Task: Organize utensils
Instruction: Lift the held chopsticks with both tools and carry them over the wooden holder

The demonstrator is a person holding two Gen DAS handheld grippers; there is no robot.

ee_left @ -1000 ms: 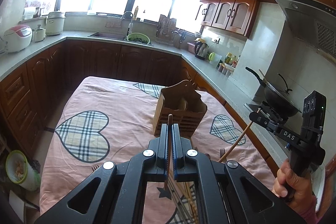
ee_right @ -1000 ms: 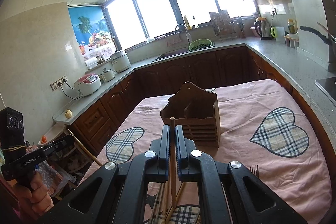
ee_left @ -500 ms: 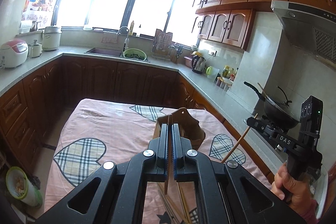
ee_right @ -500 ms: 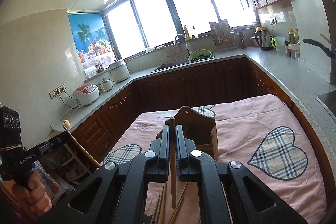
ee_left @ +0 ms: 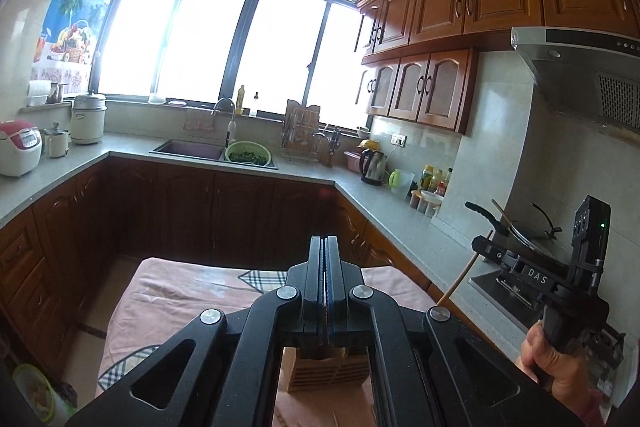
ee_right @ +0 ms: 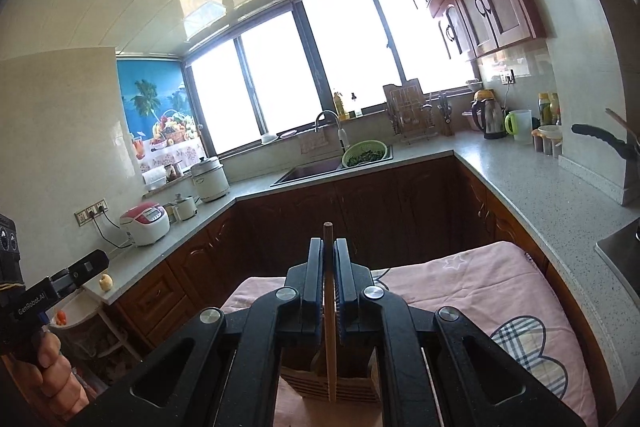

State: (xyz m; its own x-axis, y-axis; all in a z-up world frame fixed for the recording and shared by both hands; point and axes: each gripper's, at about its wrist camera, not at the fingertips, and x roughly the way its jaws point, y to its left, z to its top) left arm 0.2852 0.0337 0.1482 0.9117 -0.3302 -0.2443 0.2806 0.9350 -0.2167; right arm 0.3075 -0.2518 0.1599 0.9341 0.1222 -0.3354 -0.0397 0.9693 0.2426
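chopstick [ee_right: 329,327] upright between right gripper [ee_right: 329,247] jaws — clamped.

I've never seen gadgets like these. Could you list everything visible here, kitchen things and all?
chopstick: one, light wood, clamped upright in the right gripper
utensil holder: one, brown wood, on the table below both grippers
tablecloth: one, pink with plaid hearts, covering the table
rice cooker: one, white and red, left counter
colander: one, green, by the sink
kettle: one, steel and black, right counter
wok: one, black, on the stove
left gripper: one, black, shut
right gripper: one, black, shut on the chopstick
left hand: one, gripping its handle
right hand: one, gripping its handle
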